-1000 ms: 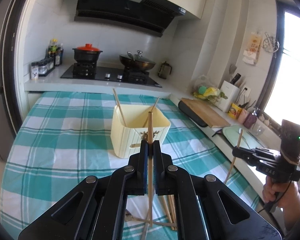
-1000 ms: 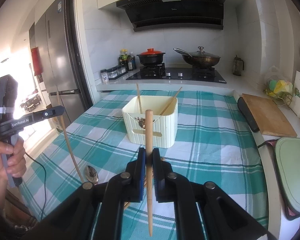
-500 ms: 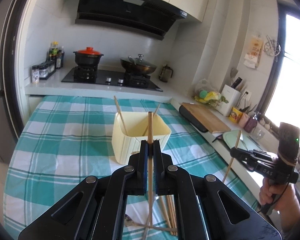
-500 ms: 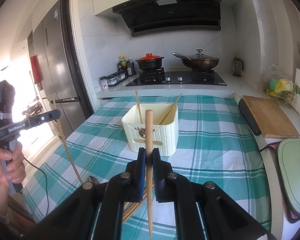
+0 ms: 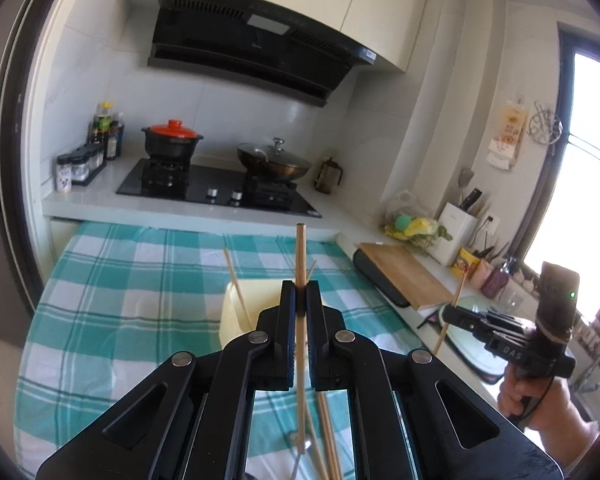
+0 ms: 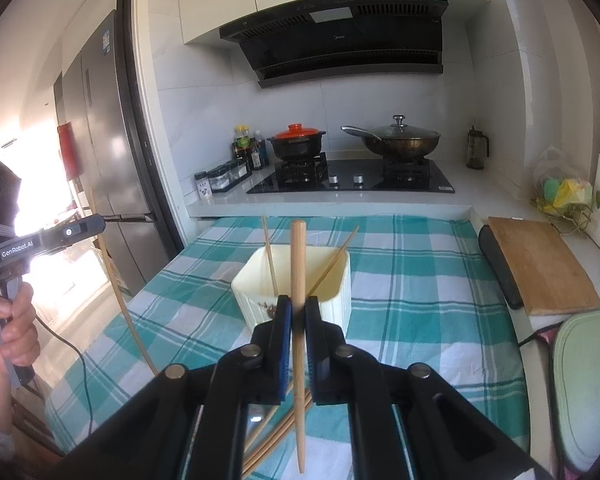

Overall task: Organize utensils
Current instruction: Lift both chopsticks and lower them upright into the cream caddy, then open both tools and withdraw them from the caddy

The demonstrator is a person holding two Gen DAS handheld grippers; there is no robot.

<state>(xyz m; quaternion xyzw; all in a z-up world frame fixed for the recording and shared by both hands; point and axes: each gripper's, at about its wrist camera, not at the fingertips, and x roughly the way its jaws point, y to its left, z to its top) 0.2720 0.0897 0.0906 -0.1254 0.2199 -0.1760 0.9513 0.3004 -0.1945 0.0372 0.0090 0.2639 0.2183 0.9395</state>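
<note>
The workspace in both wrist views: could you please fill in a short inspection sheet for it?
Surface: checked tablecloth, teal and white.
Job's things: cream holder with two chopsticks inside; loose chopsticks on the cloth.
Clutter: spoon partly seen by the loose chopsticks.
Grippers: left gripper shut on thin chopstick; right gripper shut on thick chopstick.
Cables: black cable hanging from the left handle.
Surroundings: stove, cutting board.
</note>
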